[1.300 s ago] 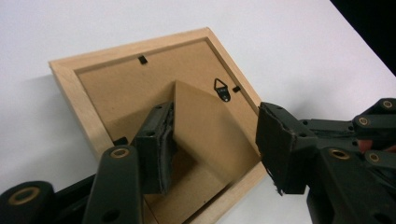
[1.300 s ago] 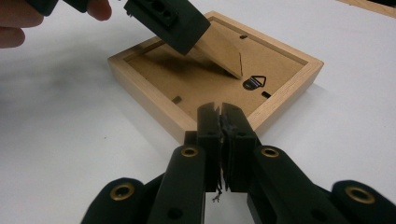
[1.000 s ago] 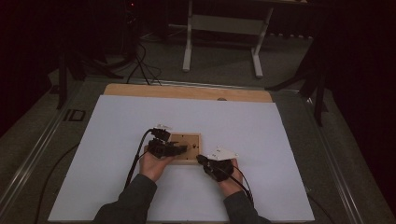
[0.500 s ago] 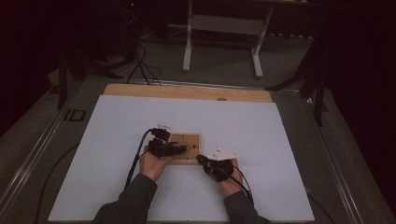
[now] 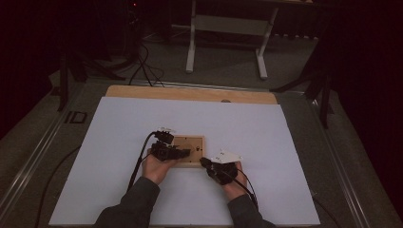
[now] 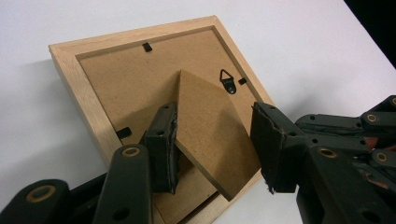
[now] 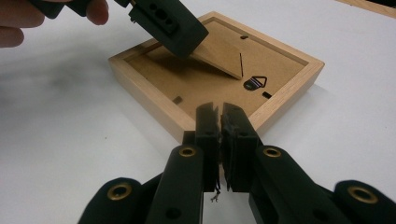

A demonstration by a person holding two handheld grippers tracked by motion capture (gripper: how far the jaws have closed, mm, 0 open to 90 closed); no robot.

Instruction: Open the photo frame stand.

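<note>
Picture frame (image 5: 188,150) lies face-down mid-worktop (image 5: 285,142), back up. Left gripper (image 6: 212,154) at its 9 o'clock: jaws apart, straddling the raised easel stand (image 6: 210,135), left pad touching it, right pad clear. Right gripper (image 7: 219,122) at the frame's 4 o'clock edge: jaws together, holding nothing.

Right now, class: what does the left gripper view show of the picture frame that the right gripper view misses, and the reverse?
Left gripper view: the left gripper with its fingers spread either side of the raised fold-out stand.

Right gripper view: the right gripper, fingers together beside the frame's near corner, and a hand at the top left.

Both: the wooden picture frame, back up on the white table, and its metal hanger.
</note>
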